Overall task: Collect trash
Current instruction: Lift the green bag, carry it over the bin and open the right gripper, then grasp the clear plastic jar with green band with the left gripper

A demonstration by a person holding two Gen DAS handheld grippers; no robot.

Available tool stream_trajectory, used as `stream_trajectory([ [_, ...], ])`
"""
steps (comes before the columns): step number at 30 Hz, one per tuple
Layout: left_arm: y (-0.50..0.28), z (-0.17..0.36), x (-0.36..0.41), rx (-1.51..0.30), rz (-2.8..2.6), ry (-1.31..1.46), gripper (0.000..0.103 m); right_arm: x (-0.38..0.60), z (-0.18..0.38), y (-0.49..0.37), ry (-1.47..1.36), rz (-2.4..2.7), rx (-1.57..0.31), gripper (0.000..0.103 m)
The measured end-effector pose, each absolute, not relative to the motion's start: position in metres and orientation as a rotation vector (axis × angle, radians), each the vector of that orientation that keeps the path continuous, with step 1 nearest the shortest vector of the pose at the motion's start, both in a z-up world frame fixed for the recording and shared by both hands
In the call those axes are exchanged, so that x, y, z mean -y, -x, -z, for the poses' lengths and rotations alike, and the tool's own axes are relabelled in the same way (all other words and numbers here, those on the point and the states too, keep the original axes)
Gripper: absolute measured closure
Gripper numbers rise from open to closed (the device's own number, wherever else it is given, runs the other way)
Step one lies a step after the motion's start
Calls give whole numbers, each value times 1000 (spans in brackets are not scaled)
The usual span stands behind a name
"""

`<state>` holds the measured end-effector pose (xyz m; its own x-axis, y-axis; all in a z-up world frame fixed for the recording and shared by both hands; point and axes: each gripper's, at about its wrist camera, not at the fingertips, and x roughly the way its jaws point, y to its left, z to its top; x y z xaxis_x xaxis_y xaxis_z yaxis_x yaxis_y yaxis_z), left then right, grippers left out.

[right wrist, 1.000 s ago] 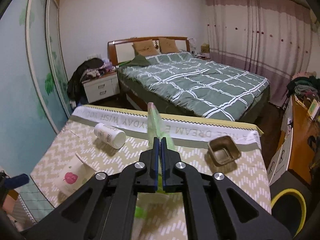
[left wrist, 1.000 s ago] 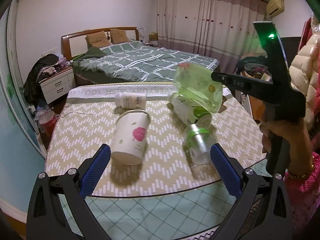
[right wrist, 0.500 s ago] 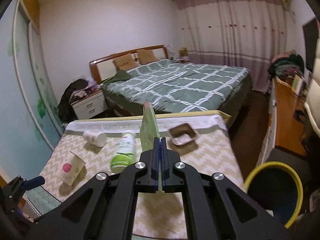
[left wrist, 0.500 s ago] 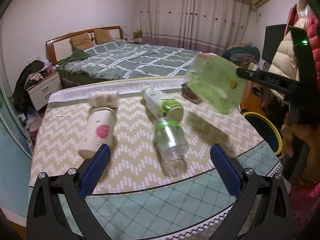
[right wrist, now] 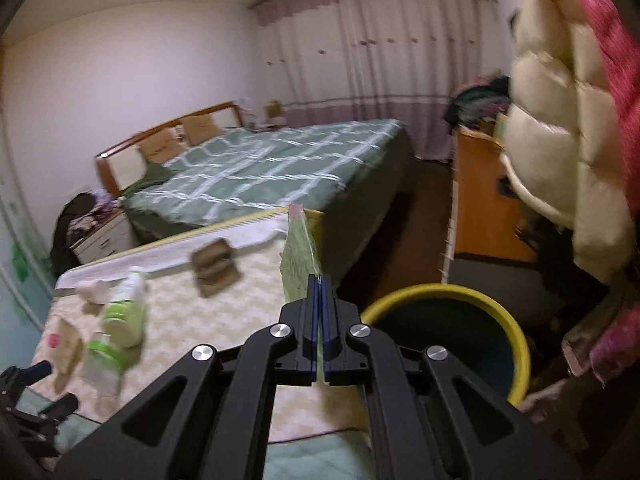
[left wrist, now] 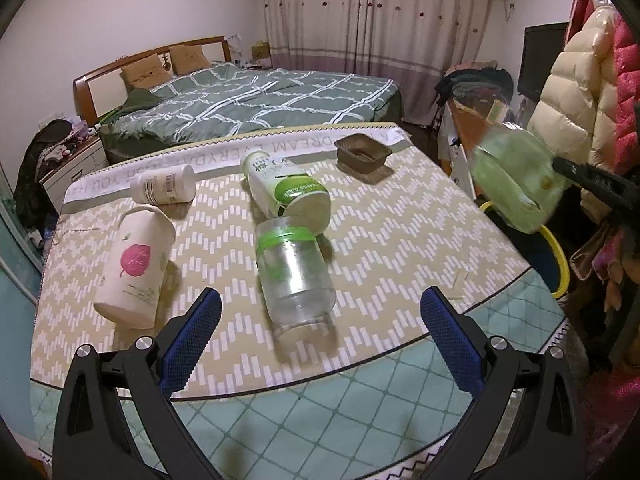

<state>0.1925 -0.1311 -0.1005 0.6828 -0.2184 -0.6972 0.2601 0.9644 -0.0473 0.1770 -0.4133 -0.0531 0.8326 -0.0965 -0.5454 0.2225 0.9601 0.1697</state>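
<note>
Held off the table's right edge is a flat green pouch (right wrist: 300, 252), with my right gripper (right wrist: 320, 282) shut on its lower edge, beside a yellow-rimmed bin (right wrist: 440, 291). The left wrist view shows that pouch (left wrist: 516, 184) over the bin (left wrist: 558, 256). My left gripper (left wrist: 320, 300) is open, its jaws wide either side of a clear bottle with a green band (left wrist: 294, 276) lying on the table (left wrist: 400, 240). Also lying there are a green-and-white bottle (left wrist: 286, 192), a white cup with a pink leaf (left wrist: 134, 272), a white pill bottle (left wrist: 164, 189) and a brown tray (left wrist: 362, 154).
A bed (left wrist: 256, 100) with a green checked cover stands behind the table, a nightstand (left wrist: 68, 168) to its left. Puffy jackets (right wrist: 560, 160) hang at the right over the bin, with an orange desk (right wrist: 480, 200) behind. A hand holds the right gripper at the right edge.
My right gripper has swung the green pouch rightward from over the table to beside the bin. My left gripper has come closer to the clear bottle, still open.
</note>
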Motion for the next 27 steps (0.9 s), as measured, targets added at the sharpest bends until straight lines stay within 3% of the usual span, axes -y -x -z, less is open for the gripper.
stream_trajectory([
  [7, -210, 113, 135, -810, 243, -45, 5, 442, 87, -182, -223, 316, -616, 99],
  [11, -216, 118, 136, -820, 230, -46, 5, 444, 98, -186, -240, 349, -633, 85],
  [27, -238, 134, 135, -848, 158, -61, 8, 421, 97, -176, -210, 357, -583, 72],
])
